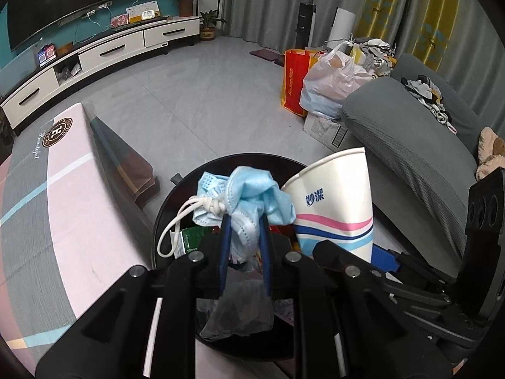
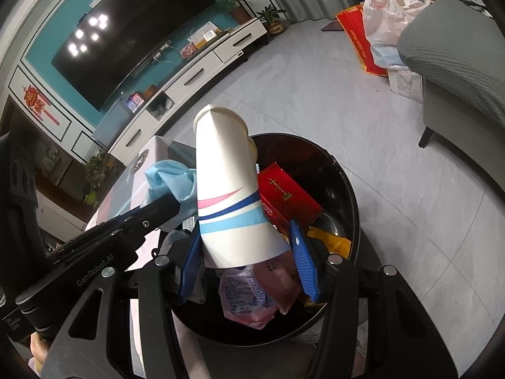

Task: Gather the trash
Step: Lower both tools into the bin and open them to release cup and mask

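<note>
Left view: left hand-held gripper (image 1: 244, 221) clamped on a blue face mask (image 1: 249, 191) over the black bin (image 1: 176, 202) — paper cup (image 1: 334, 202) just beside.
Right view: right hand-held gripper (image 2: 246, 237) grips the cup (image 2: 227, 189) above the bin (image 2: 344, 183) — red box (image 2: 285, 195), wrappers inside; sofa (image 2: 457, 63) nearby.

A home living room: wall-mounted television (image 2: 132, 41) over a low white cabinet (image 1: 104, 53), grey sofa (image 1: 410, 132), curtains (image 1: 271, 0).

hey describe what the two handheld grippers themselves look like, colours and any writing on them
Both are matte black, angular linkage frames with silver round pivot bolts. Each carries two slim blue fingers with ribbed pads. The left gripper has GenRobot.AI lettering along its side. The right gripper looks identical. No cables or sleeves visible.
</note>
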Demonstrator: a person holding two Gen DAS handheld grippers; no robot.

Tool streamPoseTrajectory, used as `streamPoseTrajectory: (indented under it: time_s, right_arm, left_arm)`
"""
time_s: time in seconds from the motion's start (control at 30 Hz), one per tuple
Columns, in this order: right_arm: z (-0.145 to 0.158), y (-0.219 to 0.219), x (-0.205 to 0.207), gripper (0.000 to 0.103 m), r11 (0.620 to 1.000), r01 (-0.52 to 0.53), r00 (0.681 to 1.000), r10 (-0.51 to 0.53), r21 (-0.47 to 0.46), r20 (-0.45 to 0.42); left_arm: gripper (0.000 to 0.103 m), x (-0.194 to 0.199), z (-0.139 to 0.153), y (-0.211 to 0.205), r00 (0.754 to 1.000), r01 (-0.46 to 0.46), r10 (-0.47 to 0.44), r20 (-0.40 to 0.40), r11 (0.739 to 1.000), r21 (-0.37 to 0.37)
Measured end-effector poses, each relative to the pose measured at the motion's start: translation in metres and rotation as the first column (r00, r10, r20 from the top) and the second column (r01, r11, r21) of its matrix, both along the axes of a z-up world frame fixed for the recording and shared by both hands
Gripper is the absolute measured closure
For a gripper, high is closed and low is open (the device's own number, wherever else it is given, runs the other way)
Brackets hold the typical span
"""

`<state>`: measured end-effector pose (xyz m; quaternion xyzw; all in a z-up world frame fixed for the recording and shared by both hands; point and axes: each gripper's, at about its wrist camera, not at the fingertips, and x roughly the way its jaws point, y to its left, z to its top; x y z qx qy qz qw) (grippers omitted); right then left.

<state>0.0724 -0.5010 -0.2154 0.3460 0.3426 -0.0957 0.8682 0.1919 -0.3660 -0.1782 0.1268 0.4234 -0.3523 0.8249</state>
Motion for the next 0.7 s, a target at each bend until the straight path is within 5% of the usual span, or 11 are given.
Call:
streamPoseTrajectory:
  time_s: [0.7]
  right_arm:
    - [-0.0089,-0.0051,-0.0006,0.05,0.999,0.029,0.999,-0.029,0.016,-0.028]
  left_arm:
    - [0.084,0.0103,-0.01,-0.0062,1.0,-0.005,0.006,-0.016,0.999,0.037]
